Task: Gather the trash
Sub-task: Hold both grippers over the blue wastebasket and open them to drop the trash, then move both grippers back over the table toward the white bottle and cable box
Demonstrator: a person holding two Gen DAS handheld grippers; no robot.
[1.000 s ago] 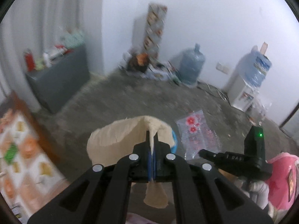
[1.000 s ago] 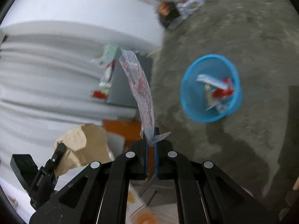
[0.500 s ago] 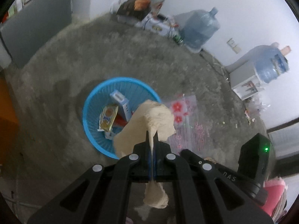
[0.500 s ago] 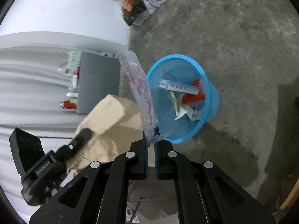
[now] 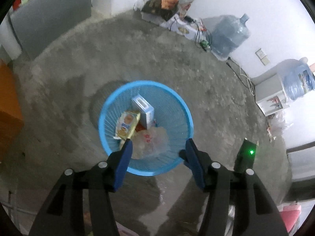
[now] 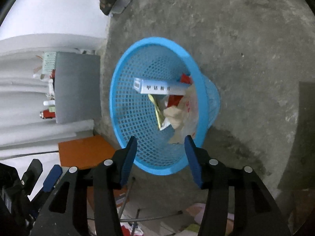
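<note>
A blue mesh basket (image 5: pixel 185 106) stands on the concrete floor under both grippers. In it lie a white and blue box (image 5: pixel 142 108), a yellow biscuit packet (image 5: pixel 127 124) and a clear bag with red flowers (image 5: pixel 151 139). My left gripper (image 5: pixel 158 141) hangs over the basket's near rim, its jaws opening with nothing between them. In the right wrist view the basket (image 6: pixel 118 78) holds the box (image 6: pixel 159 87), crumpled brown paper (image 6: pixel 174 116) and the clear bag (image 6: pixel 190 106). My right gripper (image 6: pixel 160 137) is above the near rim, jaws opening and empty.
Two water jugs (image 5: pixel 230 35) and a white dispenser (image 5: pixel 273 96) stand along the far wall, with boxes and cables (image 5: pixel 161 7) beside them. A grey cabinet (image 5: pixel 49 19) is at the left, orange furniture (image 5: pixel 7 102) at the left edge.
Both grippers came down over the basket and opened. The brown paper left the left gripper and the clear flowered bag left the right one; both now lie in the basket.
</note>
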